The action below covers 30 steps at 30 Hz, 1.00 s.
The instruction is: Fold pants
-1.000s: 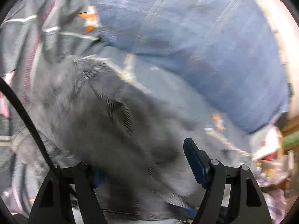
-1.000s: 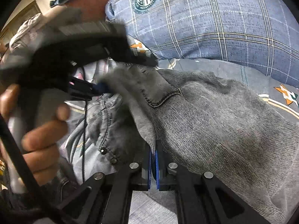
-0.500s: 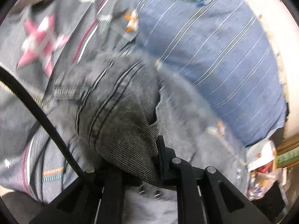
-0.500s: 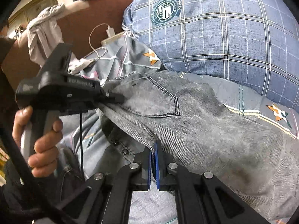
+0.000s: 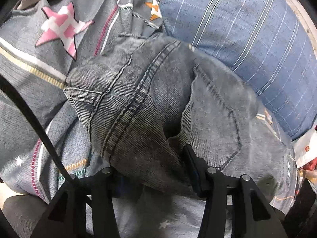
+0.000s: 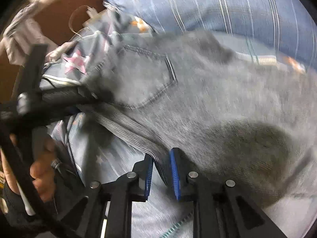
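Observation:
Grey jeans [image 5: 158, 103] lie bunched on a bed, back pocket [image 6: 146, 79] upward. My left gripper [image 5: 148, 168] straddles a thick fold of the denim at the seat seam. Its jaws are opening; the right pad [image 5: 190, 158] stands just off the cloth and the left finger is hidden under it. My right gripper [image 6: 161, 172] is at the waistband edge, jaws opening, with the ribbed waistband strip [image 6: 138, 130] loose between the blue pads [image 6: 174, 170]. The right wrist view, which is blurred, also shows the left gripper [image 6: 59, 99] in a person's hand [image 6: 41, 174].
A blue plaid pillow [image 5: 247, 39] lies right behind the jeans. Under them is a grey bedspread [image 5: 23, 75] with a pink star [image 5: 59, 27]. A brown headboard [image 6: 49, 19] with cloth draped on it and a white cable stands far left. Clutter sits at the bed's right edge [image 5: 305, 154].
The left gripper closed on the denim fold and has now spread its fingers again. The right gripper's pads, pressed together before, have parted, and it has sunk closer to the jeans.

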Each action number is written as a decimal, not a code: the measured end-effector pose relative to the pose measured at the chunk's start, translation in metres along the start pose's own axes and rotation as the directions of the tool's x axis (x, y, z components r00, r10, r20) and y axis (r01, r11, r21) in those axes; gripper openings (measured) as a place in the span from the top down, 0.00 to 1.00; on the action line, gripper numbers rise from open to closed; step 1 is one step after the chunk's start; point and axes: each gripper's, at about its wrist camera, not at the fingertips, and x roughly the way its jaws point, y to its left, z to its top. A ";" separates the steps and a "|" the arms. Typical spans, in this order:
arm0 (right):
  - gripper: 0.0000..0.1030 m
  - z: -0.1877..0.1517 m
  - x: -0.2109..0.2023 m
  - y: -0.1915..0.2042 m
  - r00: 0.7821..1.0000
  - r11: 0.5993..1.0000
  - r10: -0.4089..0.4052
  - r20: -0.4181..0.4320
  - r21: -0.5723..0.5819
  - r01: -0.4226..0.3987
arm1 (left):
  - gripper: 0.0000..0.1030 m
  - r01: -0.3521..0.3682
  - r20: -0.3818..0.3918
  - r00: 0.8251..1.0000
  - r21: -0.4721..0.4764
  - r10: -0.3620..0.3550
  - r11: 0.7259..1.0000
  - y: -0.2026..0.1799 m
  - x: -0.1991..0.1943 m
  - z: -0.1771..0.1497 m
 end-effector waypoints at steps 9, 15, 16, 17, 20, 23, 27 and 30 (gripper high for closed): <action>0.15 -0.008 -0.163 -0.086 0.951 0.971 0.040 0.308 0.213 -0.110 | 0.34 0.093 0.173 0.979 0.076 -0.105 0.993 -0.026 -0.065 -0.024; 0.43 -0.034 -0.185 -0.208 0.944 0.864 -0.149 0.293 0.504 -0.021 | 0.28 0.289 -0.031 0.957 0.194 -0.289 0.937 -0.107 -0.050 -0.051; 0.48 -0.040 -0.185 -0.223 0.943 0.841 -0.168 0.287 0.540 -0.015 | 0.28 0.318 -0.080 0.948 0.207 -0.308 0.925 -0.124 -0.040 -0.057; 0.48 -0.046 -0.187 -0.240 0.943 0.808 -0.212 0.258 0.589 0.020 | 0.28 0.331 -0.111 0.943 0.223 -0.313 0.917 -0.136 -0.034 -0.060; 0.49 -0.057 -0.191 -0.271 0.940 0.730 -0.254 0.227 0.683 0.032 | 0.28 0.350 -0.173 0.935 0.295 -0.310 0.889 -0.176 -0.017 -0.067; 0.55 -0.064 -0.188 -0.281 0.945 0.700 -0.267 0.188 0.712 0.056 | 0.28 0.339 -0.210 0.937 0.342 -0.280 0.876 -0.207 0.004 -0.069; 0.65 -0.062 -0.175 -0.284 0.960 0.705 -0.239 0.147 0.706 0.067 | 0.28 0.332 -0.239 0.937 0.373 -0.256 0.867 -0.220 0.016 -0.077; 0.86 -0.065 -0.165 -0.281 0.960 0.708 -0.264 0.098 0.696 0.123 | 0.28 0.299 -0.249 0.944 0.376 -0.215 0.877 -0.219 0.021 -0.086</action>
